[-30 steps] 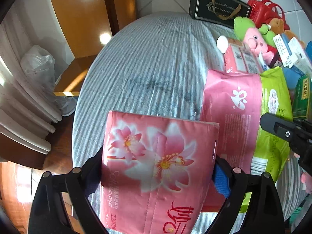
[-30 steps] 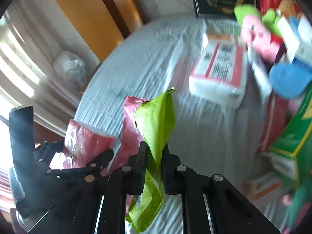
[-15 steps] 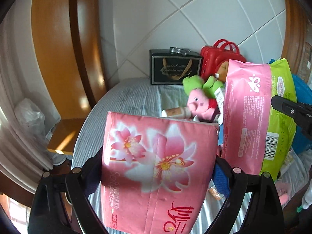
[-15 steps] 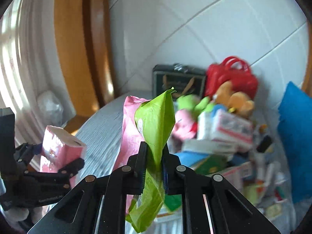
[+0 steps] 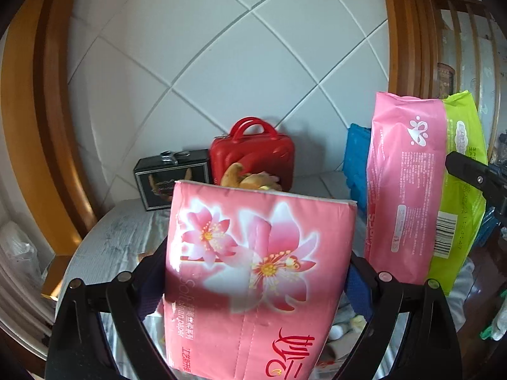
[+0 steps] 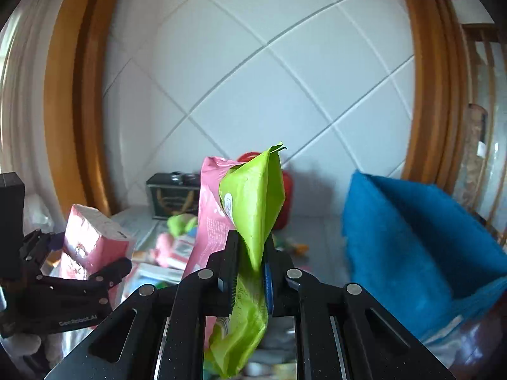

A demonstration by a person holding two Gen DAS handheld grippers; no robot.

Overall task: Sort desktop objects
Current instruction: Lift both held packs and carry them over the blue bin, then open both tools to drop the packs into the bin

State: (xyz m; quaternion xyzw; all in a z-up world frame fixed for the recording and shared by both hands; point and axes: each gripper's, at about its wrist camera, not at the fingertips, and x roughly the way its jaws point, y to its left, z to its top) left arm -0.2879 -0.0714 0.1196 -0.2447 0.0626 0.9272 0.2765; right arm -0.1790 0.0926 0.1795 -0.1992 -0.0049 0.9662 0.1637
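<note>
- Gripping a pink tissue pack point(image 5: 253, 272) across its width, the left hand-held gripper point(image 5: 253, 288) has its jaws spread wide, blue pads pressed on both sides; the pack is in the air, above the striped counter point(image 5: 126, 234).
- Right hand-held gripper point(image 6: 250, 269) is clamped tight on the thin green edge of a pink-and-green wipes pack point(image 6: 250, 209); that pack is airborne too, standing up out of the jaws, with its lower end drooping below them.
- Risk: the wipes pack is pinched by film only, off-centre. Weight hangs from a slick seam, so a quick swing could let it slide out or tear the film.
- Risk: the tissue pack is soft. Its sides may cave under the pads, and it could rotate or drop if the squeeze loosens.
- Risk: both packs sit just beside each other in the left wrist view. Carrying them together could knock one against the other and shift a grip.
- Risk: clutter below, with a red case point(image 5: 253, 155), a dark gift box point(image 5: 171, 183), a blue cloth item point(image 6: 412, 237) and plush toys. A low set-down could topple or bury something.
- Risk: each held pack blocks much of its own camera view, so the drop spot is likely hard to judge.
</note>
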